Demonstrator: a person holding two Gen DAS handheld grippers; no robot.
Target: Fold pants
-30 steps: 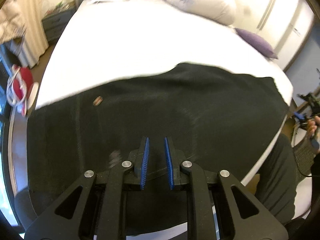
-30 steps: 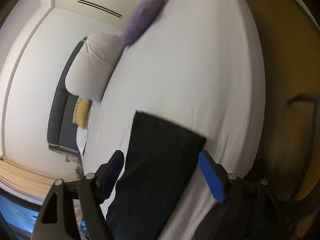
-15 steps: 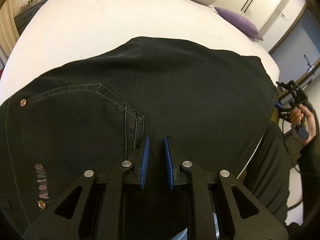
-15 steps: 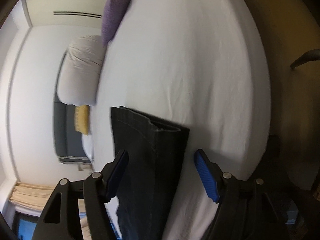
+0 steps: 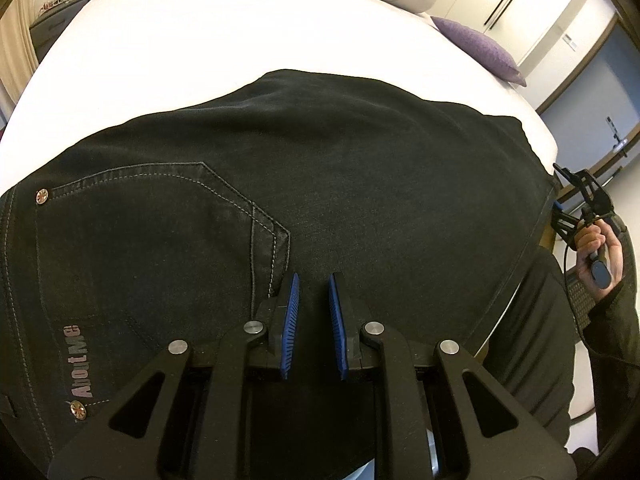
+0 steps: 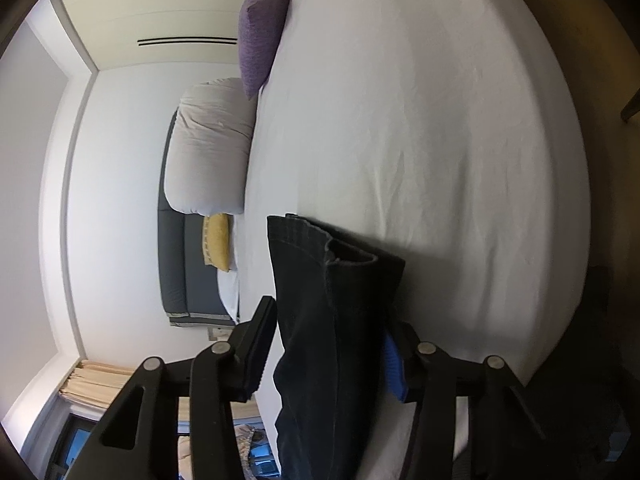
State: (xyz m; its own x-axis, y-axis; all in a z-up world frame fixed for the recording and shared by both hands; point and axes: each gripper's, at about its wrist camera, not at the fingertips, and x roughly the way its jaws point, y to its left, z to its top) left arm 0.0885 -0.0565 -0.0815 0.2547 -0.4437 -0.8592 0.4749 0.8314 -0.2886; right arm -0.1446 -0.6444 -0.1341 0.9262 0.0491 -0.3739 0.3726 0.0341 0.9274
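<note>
Left wrist view gives me the black pants (image 5: 320, 184) spread across the near part of the white bed (image 5: 224, 40), back pocket (image 5: 144, 232) and its rivets facing up. My left gripper (image 5: 314, 312) hangs close over the cloth just beside that pocket's corner, jaws narrow with a slim gap; whether anything is pinched between them I cannot tell. At the far right edge of the pants I see my right hand (image 5: 600, 252) holding its tool. In the right wrist view, the right gripper (image 6: 328, 344) straddles the leg hem (image 6: 340, 252); its jaws have just been closing, the cloth lies between them, and the left pad stands clear of it. Beyond the pants lie a purple cushion (image 6: 260, 28) and a grey pillow (image 6: 208, 148).
</note>
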